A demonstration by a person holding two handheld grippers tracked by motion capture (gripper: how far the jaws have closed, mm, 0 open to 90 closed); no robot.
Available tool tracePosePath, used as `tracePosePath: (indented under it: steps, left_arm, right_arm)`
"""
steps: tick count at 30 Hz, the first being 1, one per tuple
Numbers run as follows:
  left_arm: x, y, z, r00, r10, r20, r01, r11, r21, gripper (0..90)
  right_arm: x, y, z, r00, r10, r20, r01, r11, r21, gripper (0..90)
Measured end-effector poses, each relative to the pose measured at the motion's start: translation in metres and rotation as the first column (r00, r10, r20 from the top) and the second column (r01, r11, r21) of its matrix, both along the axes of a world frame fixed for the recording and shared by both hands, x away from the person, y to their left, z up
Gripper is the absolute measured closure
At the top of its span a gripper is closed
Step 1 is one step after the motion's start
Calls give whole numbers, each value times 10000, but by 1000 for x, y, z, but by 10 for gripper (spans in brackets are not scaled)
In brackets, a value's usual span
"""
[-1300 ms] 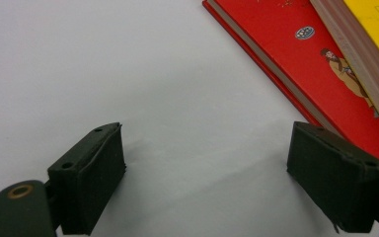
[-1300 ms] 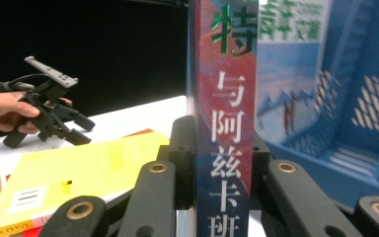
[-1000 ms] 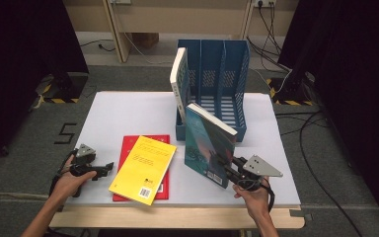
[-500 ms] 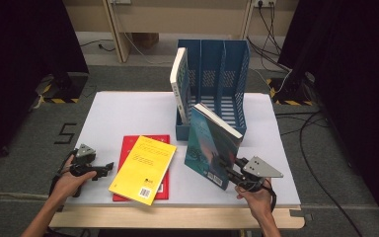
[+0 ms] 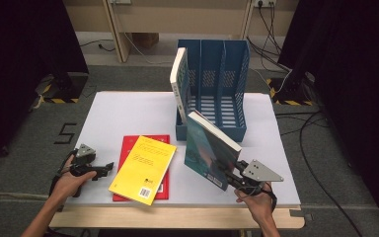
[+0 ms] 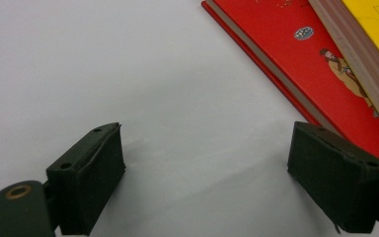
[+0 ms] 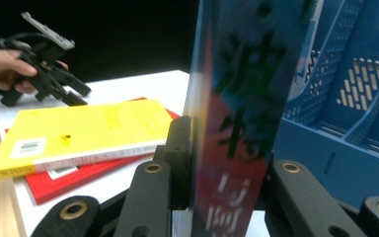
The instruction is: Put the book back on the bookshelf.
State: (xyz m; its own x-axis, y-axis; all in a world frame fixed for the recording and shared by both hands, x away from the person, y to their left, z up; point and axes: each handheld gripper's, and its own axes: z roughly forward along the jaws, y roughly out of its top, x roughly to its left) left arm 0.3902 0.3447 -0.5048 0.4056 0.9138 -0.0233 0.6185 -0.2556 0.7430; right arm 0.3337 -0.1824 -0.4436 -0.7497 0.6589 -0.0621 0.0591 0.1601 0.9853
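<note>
One teal book (image 5: 208,150) upright in right gripper (image 5: 229,171); left gripper (image 5: 106,168) agape.

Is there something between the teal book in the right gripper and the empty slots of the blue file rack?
Nothing visible: the teal book stands just before the blue file rack, whose white book fills the left slot.

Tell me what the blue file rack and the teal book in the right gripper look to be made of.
Blue file rack: likely moulded plastic, matte, with slotted walls. Teal book: paper pages under a glossy card cover, judging by the white page edge and the sheen.
</note>
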Motion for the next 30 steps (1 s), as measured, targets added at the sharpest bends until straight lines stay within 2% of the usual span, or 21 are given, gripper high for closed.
tracePosePath:
  steps: [4, 7, 11, 17, 25, 30]
  left_arm:
    - [0, 0, 0, 10000, 0, 2, 0, 10000, -2, 128]
    - [0, 0, 0, 10000, 1, 3, -1, 10000, 2, 128]
    - [0, 0, 0, 10000, 3, 7, -3, 10000, 2, 128]
    - [0, 0, 0, 10000, -1, 2, 1, 10000, -5, 127]
    - [0, 0, 0, 10000, -3, 3, 3, 10000, -7, 126]
    - [0, 0, 0, 10000, -7, 1, 7, 10000, -9, 125]
  right_arm:
    - [2, 5, 10, 9999, 33, 125, -39, 9991, 420, 712]
    - [4, 12, 14, 10000, 30, 71, -34, 9988, 495, 713]
    - [7, 18, 13, 10000, -51, 4, 50, 9982, 596, 727]
    - [15, 17, 12, 9998, -141, -132, 152, 9959, 895, 727]
    - [21, 23, 13, 10000, -8, -71, 15, 9954, 959, 724]
    - [23, 22, 12, 9999, -117, -112, 128, 9947, 1018, 731]
